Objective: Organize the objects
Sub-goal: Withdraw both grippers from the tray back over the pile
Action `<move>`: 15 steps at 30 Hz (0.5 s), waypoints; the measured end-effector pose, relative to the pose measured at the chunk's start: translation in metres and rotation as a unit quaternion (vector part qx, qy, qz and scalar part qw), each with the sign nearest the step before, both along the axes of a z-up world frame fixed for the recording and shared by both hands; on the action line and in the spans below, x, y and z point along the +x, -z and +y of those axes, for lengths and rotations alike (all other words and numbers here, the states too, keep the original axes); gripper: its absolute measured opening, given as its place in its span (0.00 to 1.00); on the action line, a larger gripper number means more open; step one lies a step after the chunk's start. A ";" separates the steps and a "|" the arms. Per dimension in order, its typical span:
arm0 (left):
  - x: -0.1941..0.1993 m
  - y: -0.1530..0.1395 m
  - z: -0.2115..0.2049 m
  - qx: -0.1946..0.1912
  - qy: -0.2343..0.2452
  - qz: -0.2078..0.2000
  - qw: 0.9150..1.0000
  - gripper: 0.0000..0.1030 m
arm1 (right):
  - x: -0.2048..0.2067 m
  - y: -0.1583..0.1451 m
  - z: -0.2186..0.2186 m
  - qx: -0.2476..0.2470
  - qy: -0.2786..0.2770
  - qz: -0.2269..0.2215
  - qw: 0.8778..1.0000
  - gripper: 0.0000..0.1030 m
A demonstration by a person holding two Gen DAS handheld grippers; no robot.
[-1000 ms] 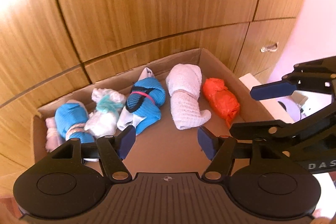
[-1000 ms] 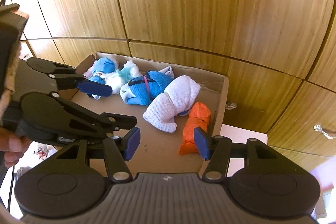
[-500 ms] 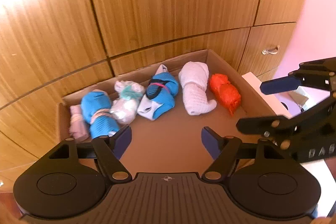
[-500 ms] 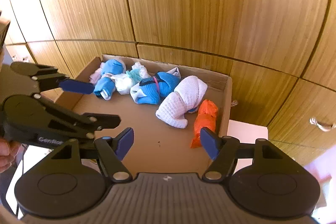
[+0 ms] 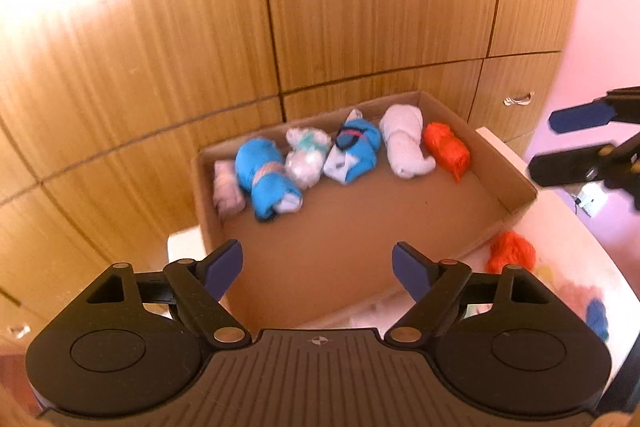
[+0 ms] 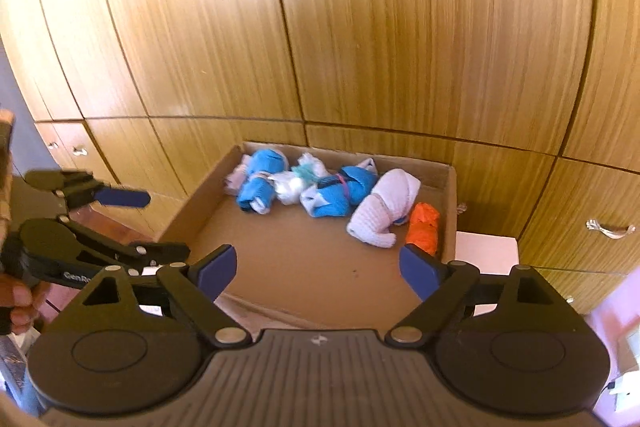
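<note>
Left gripper (image 5: 318, 267) and right gripper (image 6: 318, 269): jaws opening, nothing between them, both held over the near end of the cardboard box (image 5: 516, 183). Rolled sock bundles lie in a row along the box's far wall, L to R: pale pink (image 5: 227, 183), blue (image 5: 262, 175), white/mint (image 5: 306, 159), blue w/ pink band (image 5: 356, 151), white knit (image 5: 404, 143), orange (image 5: 446, 149). Another orange bundle (image 5: 512, 257), prob. a sock, lies outside on the white surface (image 5: 560, 227), beside the box's near corner.
</note>
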State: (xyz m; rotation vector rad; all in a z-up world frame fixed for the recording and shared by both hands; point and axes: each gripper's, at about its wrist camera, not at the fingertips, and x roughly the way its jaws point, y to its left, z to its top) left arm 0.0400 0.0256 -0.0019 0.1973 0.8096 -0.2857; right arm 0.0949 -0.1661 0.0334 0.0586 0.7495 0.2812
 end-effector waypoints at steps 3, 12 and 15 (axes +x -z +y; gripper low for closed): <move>-0.020 0.003 0.008 -0.011 -0.002 0.004 1.000 0.84 | -0.024 -0.003 0.000 0.002 -0.001 -0.018 1.000 0.90; -0.097 0.031 0.019 -0.056 -0.005 -0.016 0.998 0.88 | -0.099 0.040 -0.008 -0.038 0.037 -0.039 0.998 0.93; -0.112 0.040 0.019 -0.058 -0.006 -0.022 0.998 0.89 | -0.110 0.058 -0.014 -0.042 0.049 -0.040 0.997 0.93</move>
